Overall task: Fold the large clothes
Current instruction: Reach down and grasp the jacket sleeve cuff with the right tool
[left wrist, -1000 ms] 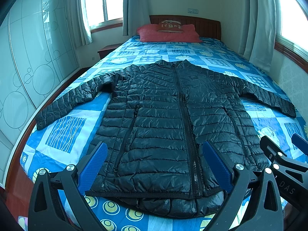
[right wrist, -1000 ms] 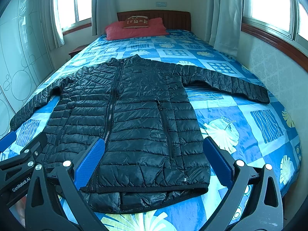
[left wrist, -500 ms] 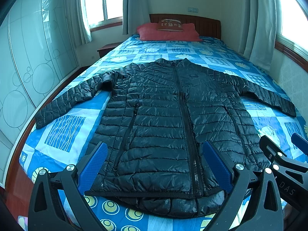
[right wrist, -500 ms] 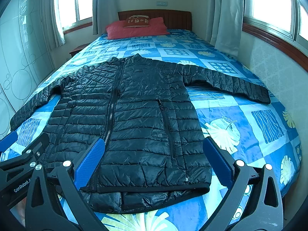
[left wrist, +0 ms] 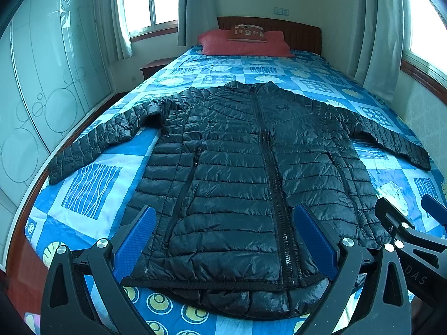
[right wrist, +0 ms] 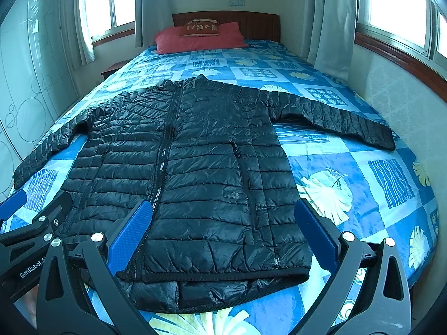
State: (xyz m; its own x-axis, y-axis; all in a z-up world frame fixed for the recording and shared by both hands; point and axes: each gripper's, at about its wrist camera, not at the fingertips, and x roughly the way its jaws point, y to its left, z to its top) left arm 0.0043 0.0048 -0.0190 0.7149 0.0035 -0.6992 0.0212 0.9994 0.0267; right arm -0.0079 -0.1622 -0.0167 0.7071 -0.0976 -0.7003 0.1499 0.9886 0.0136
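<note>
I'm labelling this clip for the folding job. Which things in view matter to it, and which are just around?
Part of the job:
- black quilted jacket, spread flat, zipped, sleeves out
- left gripper, open
- right gripper, open
- bed, the folding surface

Just around:
- red pillow
- small cushion on the pillow
- curtains
- nightstand
- wardrobe

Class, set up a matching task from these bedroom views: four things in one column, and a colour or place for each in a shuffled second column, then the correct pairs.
Things
1. jacket
2. pillow
3. left gripper
4. curtain

Descriptions
A. red, at the headboard end
B. black, spread flat with sleeves out
C. pale, hanging by the window
D. open, over the hem

Pairs: 1-B, 2-A, 3-D, 4-C
</note>
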